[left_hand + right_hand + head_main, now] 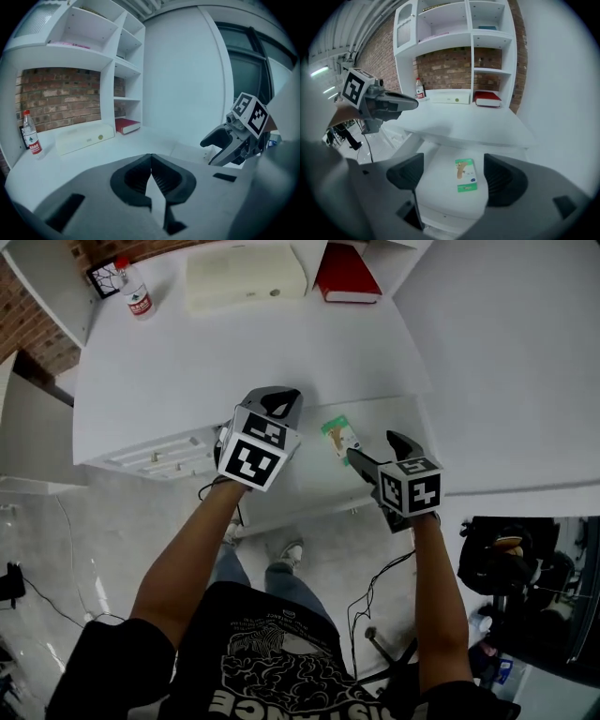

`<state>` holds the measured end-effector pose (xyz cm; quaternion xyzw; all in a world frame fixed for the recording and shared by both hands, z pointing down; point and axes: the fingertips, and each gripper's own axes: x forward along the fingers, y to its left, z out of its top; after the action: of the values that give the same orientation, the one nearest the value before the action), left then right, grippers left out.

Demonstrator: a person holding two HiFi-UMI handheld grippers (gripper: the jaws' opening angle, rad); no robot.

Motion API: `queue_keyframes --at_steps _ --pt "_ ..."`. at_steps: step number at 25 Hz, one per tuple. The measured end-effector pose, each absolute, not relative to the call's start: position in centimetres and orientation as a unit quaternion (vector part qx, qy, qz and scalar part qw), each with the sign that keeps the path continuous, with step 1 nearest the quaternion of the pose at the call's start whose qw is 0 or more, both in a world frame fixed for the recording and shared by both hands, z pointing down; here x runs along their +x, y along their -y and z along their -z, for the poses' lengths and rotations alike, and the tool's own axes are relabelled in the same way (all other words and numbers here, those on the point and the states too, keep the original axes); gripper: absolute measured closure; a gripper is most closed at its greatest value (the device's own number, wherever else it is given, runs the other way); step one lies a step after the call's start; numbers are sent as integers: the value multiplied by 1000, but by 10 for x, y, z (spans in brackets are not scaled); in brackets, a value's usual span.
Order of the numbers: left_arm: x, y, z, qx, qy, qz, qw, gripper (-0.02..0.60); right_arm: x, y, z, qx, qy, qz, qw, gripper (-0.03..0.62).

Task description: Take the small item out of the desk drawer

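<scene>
Head view looked steeply down on a white bench (234,362) with a drawer (314,486) pulled open below its front edge. A small green-and-white packet (339,437) lay flat on the drawer's floor, toward its right side, with nothing touching it.

The left gripper (281,404) hung over the bench's front edge, just left of the packet. In the left gripper view its jaws were closed, tips meeting, with nothing between them.

The right gripper (380,451) hung over the drawer's right part, near the packet and apart from it, pointing down. In the right gripper view its jaws stood wide open. The packet showed in the gap between them, lying on the drawer floor beyond, and neither pad touched it. The same view showed the left gripper off to the left, above the bench edge.

At the back of the bench a bottle (134,292) with a red cap stood at the left. A flat white box (246,277) lay beside it, and a red book (347,273) lay to the right of the box. White shelves (117,61) rose above them against a brick wall (61,101).
</scene>
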<state>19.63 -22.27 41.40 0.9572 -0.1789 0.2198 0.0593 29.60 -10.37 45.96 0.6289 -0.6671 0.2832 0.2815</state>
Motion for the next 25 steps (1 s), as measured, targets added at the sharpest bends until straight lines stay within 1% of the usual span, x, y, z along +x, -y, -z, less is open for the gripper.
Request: queue_keyframes --at_steps 7,16,21,25 --pt "182 211 -438 944 229 -226 73 572 306 98 -494 584 689 -294 312 191" --pt "176 195 -473 933 258 -235 88 572 309 107 -528 534 709 -287 360 175" --pt "178 191 -493 931 262 -238 90 572 309 117 -552 520 711 -304 362 169" --pt "177 190 -513 926 272 -240 105 572 310 121 -572 504 712 -308 380 168"
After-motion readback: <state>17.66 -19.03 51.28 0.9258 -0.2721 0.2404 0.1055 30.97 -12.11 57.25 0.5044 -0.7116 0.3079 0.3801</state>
